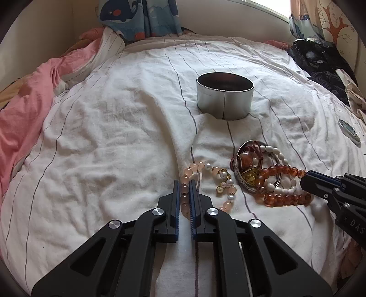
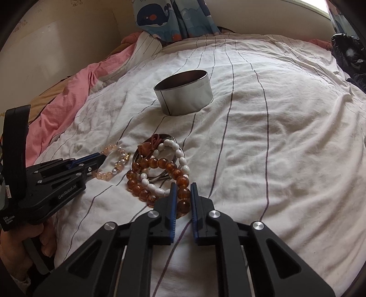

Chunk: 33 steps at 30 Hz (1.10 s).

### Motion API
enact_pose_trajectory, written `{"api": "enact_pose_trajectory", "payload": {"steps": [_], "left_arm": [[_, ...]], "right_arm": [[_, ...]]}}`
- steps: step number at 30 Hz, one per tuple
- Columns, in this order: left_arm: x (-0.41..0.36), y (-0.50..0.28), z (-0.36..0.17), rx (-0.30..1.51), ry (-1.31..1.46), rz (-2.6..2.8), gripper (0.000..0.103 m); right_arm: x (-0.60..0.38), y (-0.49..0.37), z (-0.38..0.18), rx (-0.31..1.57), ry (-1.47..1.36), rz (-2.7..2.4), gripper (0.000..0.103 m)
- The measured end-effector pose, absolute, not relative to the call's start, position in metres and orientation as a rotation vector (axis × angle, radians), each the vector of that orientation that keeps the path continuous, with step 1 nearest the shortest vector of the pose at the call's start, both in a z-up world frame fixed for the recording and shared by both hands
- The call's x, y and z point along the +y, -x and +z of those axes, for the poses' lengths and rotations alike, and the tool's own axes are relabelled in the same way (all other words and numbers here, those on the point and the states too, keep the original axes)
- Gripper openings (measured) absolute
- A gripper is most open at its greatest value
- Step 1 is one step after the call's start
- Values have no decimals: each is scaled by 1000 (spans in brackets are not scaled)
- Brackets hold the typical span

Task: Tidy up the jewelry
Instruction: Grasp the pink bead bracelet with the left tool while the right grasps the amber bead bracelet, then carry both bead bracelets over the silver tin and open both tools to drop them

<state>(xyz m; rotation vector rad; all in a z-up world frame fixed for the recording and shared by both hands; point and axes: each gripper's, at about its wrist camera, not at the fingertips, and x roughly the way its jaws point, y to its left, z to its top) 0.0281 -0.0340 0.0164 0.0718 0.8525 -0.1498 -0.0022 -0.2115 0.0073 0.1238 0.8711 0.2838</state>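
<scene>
A heap of bracelets lies on the white striped bedsheet (image 1: 114,137). My left gripper (image 1: 184,182) is shut on the pink bead bracelet (image 1: 215,170), with beads pinched between its blue pads. My right gripper (image 2: 183,185) is shut on the amber bead bracelet (image 2: 160,162), one big bead caught between its pads. That bracelet is tangled with a white bead bracelet (image 2: 176,146) and a metal bangle (image 1: 240,150). Farther back stands an open round silver tin (image 1: 225,102), also in the right wrist view (image 2: 187,98). Each gripper shows in the other's view: right gripper (image 1: 304,180), left gripper (image 2: 103,158).
A pink blanket (image 1: 27,109) is bunched along the left side of the bed. Dark clothes (image 1: 320,61) are piled at the far right, and a small round disc (image 1: 348,131) lies on the sheet near them. A whale-print curtain (image 1: 137,18) hangs at the back.
</scene>
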Motion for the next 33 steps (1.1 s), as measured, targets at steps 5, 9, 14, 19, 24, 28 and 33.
{"api": "enact_pose_trajectory", "payload": {"steps": [5, 9, 14, 19, 24, 28, 33], "left_arm": [[-31, -22, 42, 778, -26, -168, 7], [-33, -23, 59, 737, -2, -190, 7], [-37, -30, 69, 711, 30, -212, 7], [-45, -41, 75, 693, 60, -237, 7], [-55, -55, 85, 663, 82, -266, 7], [-59, -70, 92, 646, 107, -278, 7], [-64, -90, 101, 621, 135, -292, 7]], "right_arm": [[-217, 9, 25, 774, -160, 304, 12], [-220, 12, 38, 707, -197, 326, 12], [-225, 6, 56, 655, -233, 350, 12], [-229, -7, 64, 644, -250, 353, 12], [-228, -26, 74, 627, -243, 364, 12], [-225, -45, 82, 613, -231, 378, 12], [-223, -66, 86, 604, -223, 385, 12]]}}
